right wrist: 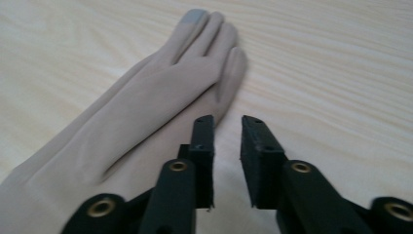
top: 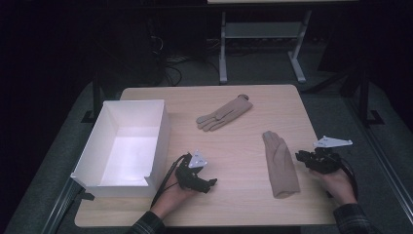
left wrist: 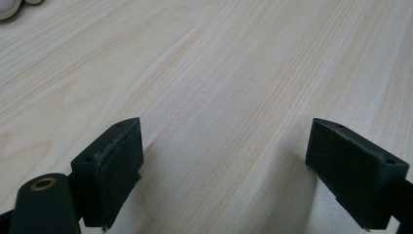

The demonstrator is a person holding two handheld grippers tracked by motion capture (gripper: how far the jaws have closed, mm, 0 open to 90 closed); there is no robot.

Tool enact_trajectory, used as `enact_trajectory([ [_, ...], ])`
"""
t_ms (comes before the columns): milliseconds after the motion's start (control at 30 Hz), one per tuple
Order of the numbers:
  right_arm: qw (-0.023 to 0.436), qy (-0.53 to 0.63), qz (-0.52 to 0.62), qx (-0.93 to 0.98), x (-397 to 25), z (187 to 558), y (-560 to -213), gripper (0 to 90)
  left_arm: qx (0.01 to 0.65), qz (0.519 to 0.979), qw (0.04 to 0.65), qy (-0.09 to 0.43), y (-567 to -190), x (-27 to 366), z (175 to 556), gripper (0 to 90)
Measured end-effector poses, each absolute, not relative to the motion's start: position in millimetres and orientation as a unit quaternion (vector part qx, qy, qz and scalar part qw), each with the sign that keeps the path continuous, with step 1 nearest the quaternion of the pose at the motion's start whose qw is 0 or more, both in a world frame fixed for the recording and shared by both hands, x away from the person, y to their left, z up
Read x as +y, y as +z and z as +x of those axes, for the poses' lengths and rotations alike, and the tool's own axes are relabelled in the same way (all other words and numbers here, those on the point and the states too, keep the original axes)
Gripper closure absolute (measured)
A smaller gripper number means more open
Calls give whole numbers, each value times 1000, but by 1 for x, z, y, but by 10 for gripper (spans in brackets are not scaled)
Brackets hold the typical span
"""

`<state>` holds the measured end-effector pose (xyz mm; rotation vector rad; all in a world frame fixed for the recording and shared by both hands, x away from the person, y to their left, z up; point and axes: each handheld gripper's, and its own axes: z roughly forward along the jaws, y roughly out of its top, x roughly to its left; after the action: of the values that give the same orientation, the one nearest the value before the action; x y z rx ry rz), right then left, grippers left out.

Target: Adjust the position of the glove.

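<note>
Beige near glove: a long tan fabric glove (top: 280, 165) lies flat on the pale wooden table (top: 243, 195), just beside the right gripper (top: 304, 157).
High view, others: a second tan glove (top: 225, 113) lies farther back; an open white box (top: 124, 146) sits at the left edge; the left gripper (top: 209, 184) rests between box and near glove.
Left gripper view: jaws spread wide over bare wood, holding nothing.
Right gripper view: jaws narrowly parted, empty, at the glove's (right wrist: 146, 112) edge.
Advice: probably pinch one fabric fold, low.
Room: dark, with a desk frame (top: 263, 44) behind.
</note>
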<state>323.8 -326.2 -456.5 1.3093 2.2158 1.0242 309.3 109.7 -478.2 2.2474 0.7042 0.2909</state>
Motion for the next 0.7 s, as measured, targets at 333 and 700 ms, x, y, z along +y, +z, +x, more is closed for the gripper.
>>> enact_trajectory([
  [333,218,337,504,765,-323,345,-474,391,277,876,376,117,-478,109,309,129],
  [700,209,343,509,762,-327,347,-483,258,295,877,363,113,-474,107,313,184],
])
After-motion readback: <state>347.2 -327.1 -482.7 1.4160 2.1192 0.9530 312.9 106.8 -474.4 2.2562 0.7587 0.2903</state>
